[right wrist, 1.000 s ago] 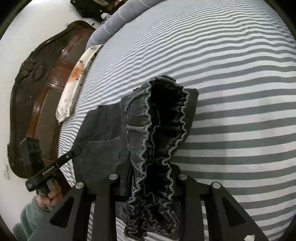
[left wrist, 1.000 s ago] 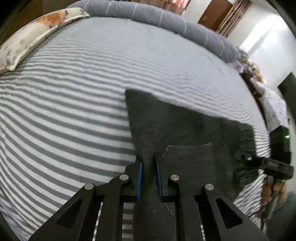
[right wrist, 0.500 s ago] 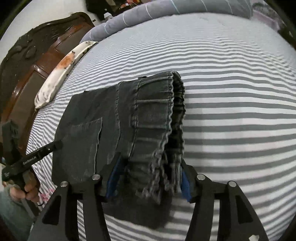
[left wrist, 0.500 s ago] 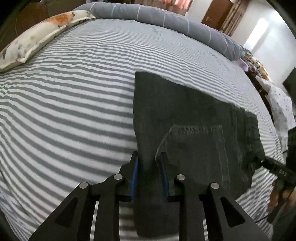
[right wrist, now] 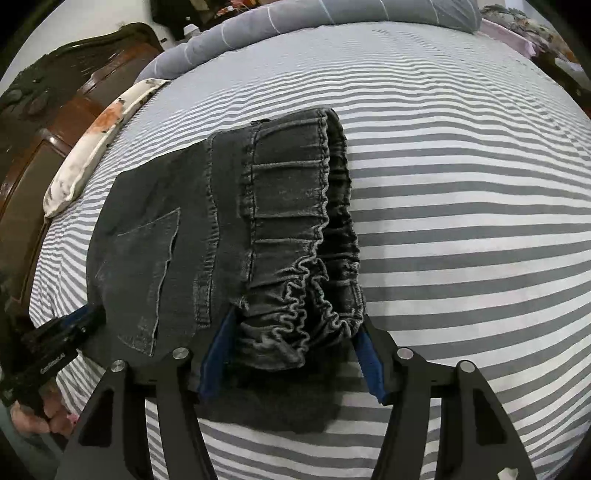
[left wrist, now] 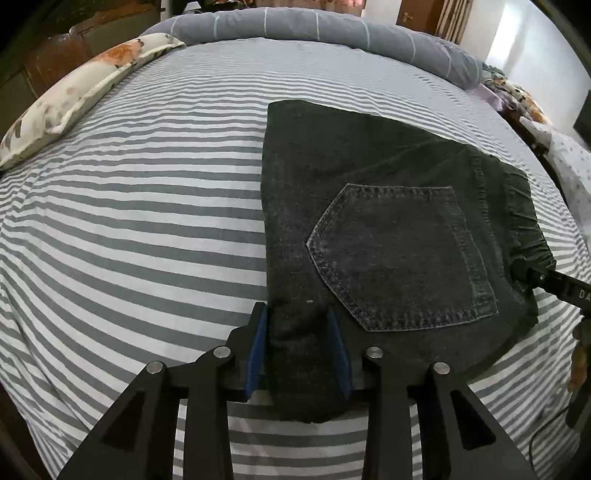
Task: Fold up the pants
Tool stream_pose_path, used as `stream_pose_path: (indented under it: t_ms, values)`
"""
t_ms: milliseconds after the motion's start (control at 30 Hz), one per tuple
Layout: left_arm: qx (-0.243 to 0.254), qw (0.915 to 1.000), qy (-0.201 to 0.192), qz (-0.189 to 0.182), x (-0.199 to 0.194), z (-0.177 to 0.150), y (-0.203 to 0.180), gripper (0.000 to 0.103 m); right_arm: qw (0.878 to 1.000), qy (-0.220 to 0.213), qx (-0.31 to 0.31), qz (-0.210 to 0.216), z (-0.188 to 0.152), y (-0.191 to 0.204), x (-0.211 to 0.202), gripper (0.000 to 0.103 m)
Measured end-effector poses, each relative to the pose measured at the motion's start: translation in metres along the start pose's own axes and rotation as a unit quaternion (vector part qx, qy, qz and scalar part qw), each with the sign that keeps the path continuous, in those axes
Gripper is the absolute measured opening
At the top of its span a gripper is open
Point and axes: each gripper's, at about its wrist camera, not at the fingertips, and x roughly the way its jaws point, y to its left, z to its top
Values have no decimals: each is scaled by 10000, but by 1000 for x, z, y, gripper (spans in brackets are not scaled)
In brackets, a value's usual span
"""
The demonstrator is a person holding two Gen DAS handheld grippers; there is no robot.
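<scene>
Spreading wide ahead of both tools, the bed with its grey-and-white striped sheet carried everything. A rolled grey quilt lay along its far edge, well beyond the tools, and a floral pillow sat far off to the left of the left tool, beside a dark wooden headboard.

The pants, dark denim and folded into a flat block, lay on the sheet directly in front of both tools, back pocket facing up. The gathered elastic waistband ran straight ahead of the right tool.

The left tool straddled the near left corner of the pants; its jaws had just been opening, and the blue pads stood on either side of the cloth with fabric between them. The pads appeared to stand just off the fabric rather than pinching it.

The right tool stood parted around the bunched near end of the waistband, blue pads flanking the gathers without squeezing them. Its jaws had opened within the last second.

A hand gripped the left tool's handle at the lower left of the right wrist view.
</scene>
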Motion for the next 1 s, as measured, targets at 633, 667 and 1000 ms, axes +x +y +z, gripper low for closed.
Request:
stream_pose_path:
  t_ms: [633, 667, 1000]
  values:
    - [182, 9967, -587, 537, -116, -25, -44, 76, 9913, -875, -569, -800, -30, 64, -114, 86]
    - [145, 9964, -620, 556, -122, -27, -44, 78, 9895, -963, -623, -879, -36, 70, -122, 87]
    - [-91, 9901, -1035, 946, -169, -51, -51, 80, 9829, -1350, -466, -1162, -63, 93, -159, 99]
